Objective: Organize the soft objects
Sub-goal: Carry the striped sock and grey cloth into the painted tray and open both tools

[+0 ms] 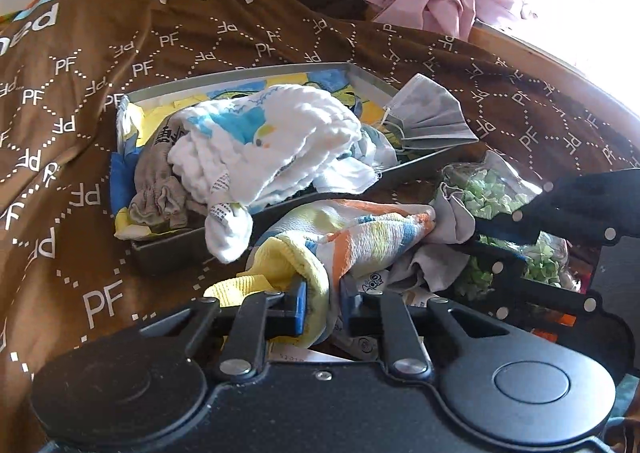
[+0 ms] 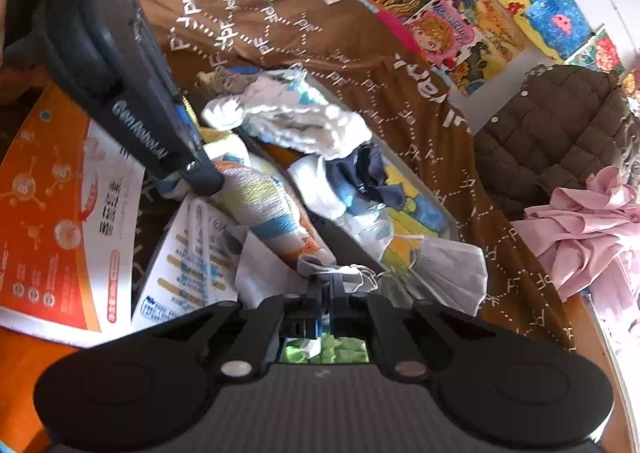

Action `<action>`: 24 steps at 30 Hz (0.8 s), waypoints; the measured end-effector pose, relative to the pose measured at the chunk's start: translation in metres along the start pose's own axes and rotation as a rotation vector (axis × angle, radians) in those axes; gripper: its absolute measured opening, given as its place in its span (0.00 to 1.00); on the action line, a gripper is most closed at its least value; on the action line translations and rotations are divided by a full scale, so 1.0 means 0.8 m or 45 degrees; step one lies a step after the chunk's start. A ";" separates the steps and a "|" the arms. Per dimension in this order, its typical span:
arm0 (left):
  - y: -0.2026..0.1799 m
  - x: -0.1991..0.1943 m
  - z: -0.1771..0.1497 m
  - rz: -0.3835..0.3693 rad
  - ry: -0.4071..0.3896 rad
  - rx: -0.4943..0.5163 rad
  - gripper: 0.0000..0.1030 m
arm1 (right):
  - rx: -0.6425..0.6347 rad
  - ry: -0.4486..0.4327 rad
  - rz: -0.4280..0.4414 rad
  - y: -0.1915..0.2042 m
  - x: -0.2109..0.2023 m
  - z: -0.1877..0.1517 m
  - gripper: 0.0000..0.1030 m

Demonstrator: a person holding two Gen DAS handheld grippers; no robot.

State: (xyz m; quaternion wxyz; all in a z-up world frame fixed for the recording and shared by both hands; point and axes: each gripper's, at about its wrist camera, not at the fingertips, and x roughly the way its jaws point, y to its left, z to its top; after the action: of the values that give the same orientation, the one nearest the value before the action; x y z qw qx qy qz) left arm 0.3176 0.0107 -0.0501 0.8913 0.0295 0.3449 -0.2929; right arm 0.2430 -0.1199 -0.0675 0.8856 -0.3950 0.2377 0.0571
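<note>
Children's drawings (image 2: 452, 33) line the wall behind the bed, and a brown blanket (image 1: 80, 101) printed with white letters covers it, so everything I sort sits on soft, uneven ground. That is why the grey tray (image 1: 248, 73) matters: its walls keep the cloths gathered in one place instead of sliding about. It already holds a white quilted cloth (image 1: 280, 133) with a blue print, heaped over a grey gathered piece (image 1: 160, 197), and a grey face mask (image 1: 432, 113) hangs over its far corner.

Just outside the tray's near wall lies the striped towel (image 1: 360, 229), stretched between my two tools. My left tool (image 1: 324, 303) is closed on its yellow edge, the cloth bunched thick between the blue pads (image 1: 298, 305), so the jaws stand a little apart around it. My right tool (image 2: 326, 289) is pinched nearly together at the other end, where grey fabric (image 2: 320, 267) meets the towel; I judge it grips that grey piece, though I cannot tell if it has the towel as well. Holding both ends keeps the limp towel spread and off the bag of green bits (image 1: 492, 193) and the printed boxes (image 2: 192, 253) beneath. From here I would lift it over the near wall into the tray.
</note>
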 end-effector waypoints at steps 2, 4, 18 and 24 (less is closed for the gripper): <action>-0.003 -0.003 -0.001 0.011 -0.015 0.010 0.15 | 0.012 -0.015 -0.017 -0.003 -0.004 0.003 0.02; -0.008 -0.006 -0.001 0.024 -0.037 0.027 0.14 | 0.020 -0.035 -0.035 -0.005 -0.009 0.007 0.02; -0.048 -0.067 0.021 0.122 -0.336 0.094 0.14 | 0.138 -0.178 -0.195 -0.044 -0.042 0.014 0.02; -0.053 -0.085 0.028 0.172 -0.434 0.098 0.14 | 0.189 -0.204 -0.228 -0.067 -0.032 0.014 0.02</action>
State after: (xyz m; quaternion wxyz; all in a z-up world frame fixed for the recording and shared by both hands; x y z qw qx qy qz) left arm 0.2678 0.0046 0.0161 0.9527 0.0365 0.1745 -0.2460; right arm 0.2403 -0.1464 -0.0131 0.9300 -0.3423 0.1336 -0.0084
